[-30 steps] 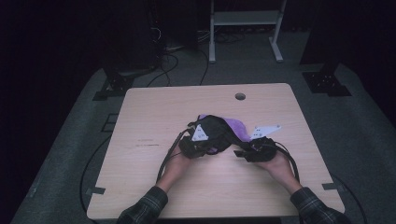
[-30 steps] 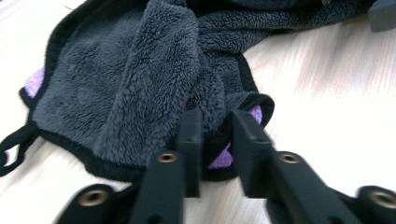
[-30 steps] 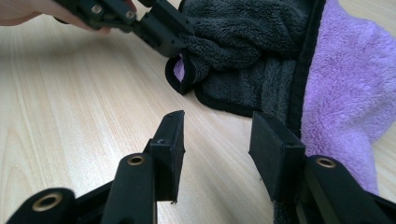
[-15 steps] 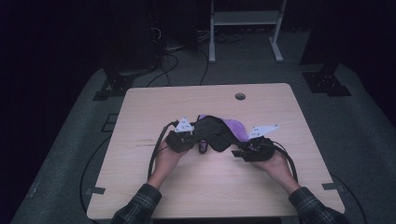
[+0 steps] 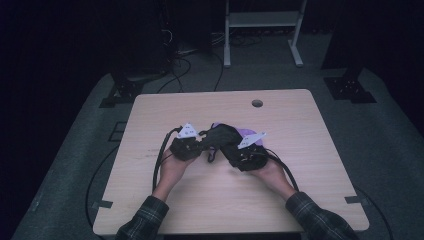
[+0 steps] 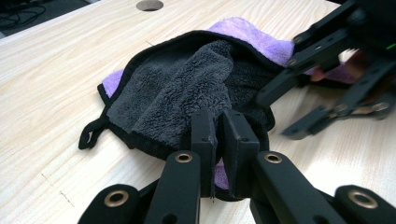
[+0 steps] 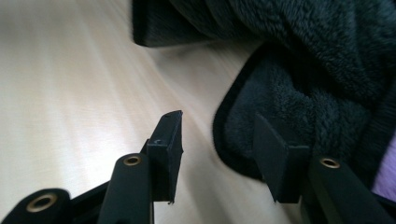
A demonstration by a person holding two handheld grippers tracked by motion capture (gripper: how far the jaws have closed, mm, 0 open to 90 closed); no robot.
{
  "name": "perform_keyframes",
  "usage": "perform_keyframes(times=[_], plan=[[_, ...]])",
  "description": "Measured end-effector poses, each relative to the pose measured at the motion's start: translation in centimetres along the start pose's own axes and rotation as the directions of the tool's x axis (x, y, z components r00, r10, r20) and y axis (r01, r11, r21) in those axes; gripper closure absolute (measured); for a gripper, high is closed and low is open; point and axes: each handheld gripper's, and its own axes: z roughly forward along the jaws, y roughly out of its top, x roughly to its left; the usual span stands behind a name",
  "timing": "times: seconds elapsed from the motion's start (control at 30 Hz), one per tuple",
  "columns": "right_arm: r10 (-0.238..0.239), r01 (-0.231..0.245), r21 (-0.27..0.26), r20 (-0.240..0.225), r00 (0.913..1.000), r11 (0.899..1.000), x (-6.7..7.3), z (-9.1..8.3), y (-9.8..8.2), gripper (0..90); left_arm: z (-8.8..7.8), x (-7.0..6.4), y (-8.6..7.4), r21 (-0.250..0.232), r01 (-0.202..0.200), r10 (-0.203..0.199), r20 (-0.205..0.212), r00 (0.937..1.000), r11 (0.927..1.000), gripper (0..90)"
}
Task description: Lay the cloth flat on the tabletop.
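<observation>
Overhead, I am seeing the table (image 5: 165, 210) lying mostly bare around the work, with wood stretching free toward the far edge by the cable hole (image 5: 257, 103) and toward both side edges, so room for moving is showing on every side. At its middle the cloth (image 5: 223, 136), dark grey with a purple face, is lying bunched between my two tools: the left gripper (image 5: 196, 146) is sitting at its left edge and the right gripper (image 5: 235, 150) is lying over its right part, near the front. From this height I am not making out either tool's jaws. Along the left gripper (image 6: 218, 135) in its own view, I am seeing the jaws pinched almost together on the near hem of the cloth (image 6: 187, 88), a thin fold of it caught between the pads, while the bulk is spreading away from me with its hanging loop (image 6: 91, 133) resting on the wood; the right gripper (image 6: 299, 107) is reaching in from the right, blurred, its jaws apart over the cloth's edge. Along the right gripper (image 7: 219, 135) in its own view, I am seeing the jaws standing partly open with nothing between them, the cloth (image 7: 299, 93) lying just past and around the right pad; whether that pad is touching the pile I cannot tell, and the picture is smeared.
</observation>
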Motion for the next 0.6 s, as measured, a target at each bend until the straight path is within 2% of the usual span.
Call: perform_keyframes(times=[0.1, 0.2, 0.3, 0.37, 0.5, 0.6], plan=[[-0.011, 0.011, 0.027, 0.014, 0.9998, 1.0, -0.1, 0.7, -0.1, 64.5, -0.1, 0.1, 0.0, -0.006, 0.003, -0.003, -0.001, 1.0, 1.0, 83.5], [-0.038, 0.037, 0.034, 0.039, 0.9985, 0.999, -0.1, 0.6, -0.2, 80.8, -0.3, 0.2, 0.1, -0.012, 0.008, -0.008, -0.004, 1.0, 0.9999, 83.6], [-0.047, 0.046, 0.032, 0.047, 0.9978, 0.998, -0.1, 0.2, -0.2, 83.9, -0.9, 0.5, 0.2, -0.025, 0.014, -0.014, -0.011, 0.9998, 0.9996, 83.7], [-0.042, 0.042, 0.009, 0.052, 0.9977, 0.999, -0.4, -0.7, -0.1, 84.3, -1.4, 0.8, 0.2, -0.035, 0.017, -0.018, -0.021, 0.9996, 0.9992, 83.7], [-0.032, 0.036, -0.042, 0.084, 0.9959, 0.998, -1.2, -3.0, 0.0, 84.5, -2.7, 1.7, 0.1, -0.072, 0.048, -0.051, -0.038, 0.998, 0.9963, 83.8], [-0.007, 0.015, -0.075, 0.099, 0.995, 0.997, -2.0, -4.8, -0.3, 84.8, -3.6, 2.3, 0.1, -0.091, 0.063, -0.068, -0.052, 0.9963, 0.9938, 83.9]])
